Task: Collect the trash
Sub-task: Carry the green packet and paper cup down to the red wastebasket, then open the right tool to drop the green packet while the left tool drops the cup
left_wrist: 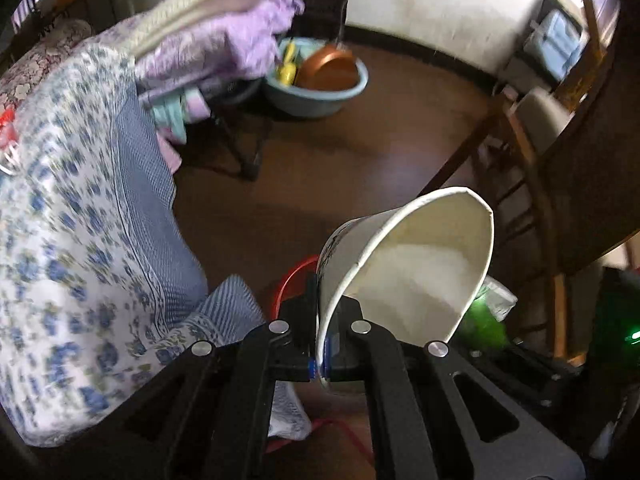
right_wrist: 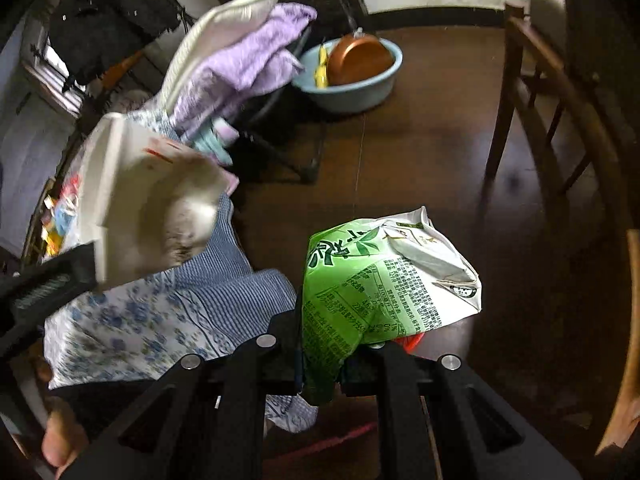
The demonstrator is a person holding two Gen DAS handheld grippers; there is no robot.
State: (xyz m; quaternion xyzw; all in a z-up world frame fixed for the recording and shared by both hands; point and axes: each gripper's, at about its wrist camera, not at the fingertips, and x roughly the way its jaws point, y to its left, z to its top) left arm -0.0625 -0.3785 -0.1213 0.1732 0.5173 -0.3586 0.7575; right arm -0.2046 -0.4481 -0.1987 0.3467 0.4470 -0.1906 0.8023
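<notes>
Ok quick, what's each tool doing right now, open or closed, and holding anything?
Left tool: closed on the rim of a white paper cup.
Right tool: closed on a crushed green drink carton.

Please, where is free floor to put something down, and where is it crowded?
Bare dark floor lies between the blue basin, the wooden chair and the floral bedding. It is crowded at the bedding side, with piled purple cloths.

Dark wooden floor (right_wrist: pixel 420 152), pale wall (left_wrist: pixel 440 8), wooden chair (right_wrist: pixel 536 92)
</notes>
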